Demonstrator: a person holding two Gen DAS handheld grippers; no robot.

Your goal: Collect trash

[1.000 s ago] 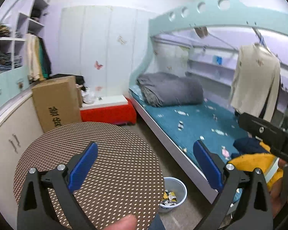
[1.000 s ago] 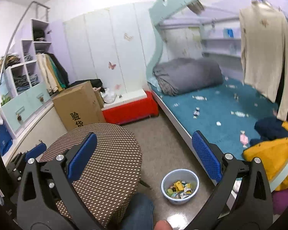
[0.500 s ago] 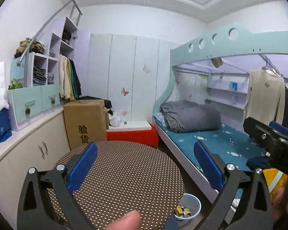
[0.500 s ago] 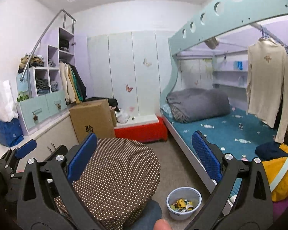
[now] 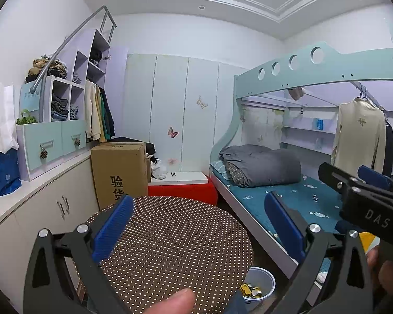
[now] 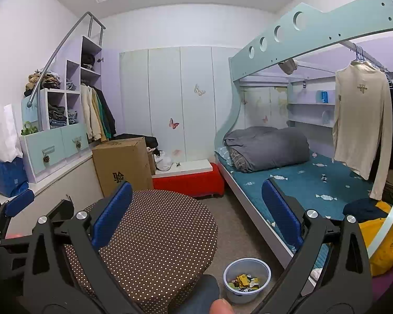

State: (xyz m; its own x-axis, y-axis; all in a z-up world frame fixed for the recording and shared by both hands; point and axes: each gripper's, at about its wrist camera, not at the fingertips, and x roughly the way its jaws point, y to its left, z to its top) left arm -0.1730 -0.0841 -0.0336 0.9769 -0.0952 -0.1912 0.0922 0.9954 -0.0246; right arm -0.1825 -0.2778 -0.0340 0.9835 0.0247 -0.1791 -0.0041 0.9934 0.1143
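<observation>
Left wrist view: the left gripper is spread wide and empty over the dotted table, lower centre of the frame.
Right wrist view: the right gripper is likewise wide open and holds nothing.
Change: both cameras have tilted up since a second ago; ceiling now fills the upper frame, while floor and bed have slid toward the bottom.
Bin: the bin sits on the floor at lower right of centre, just beside the bed, with wrappers already inside; in the left view the bin is partly hidden behind the table edge.
Loose trash: small pale scraps lie scattered on the blue bedcover, right of centre; whether they are wrappers or printed pattern is hard to tell.
Meaning: the grippers look raised away from the trash, which suggests a scan of the room or a pause between pickups, with bed scraps the likely next targets.
</observation>
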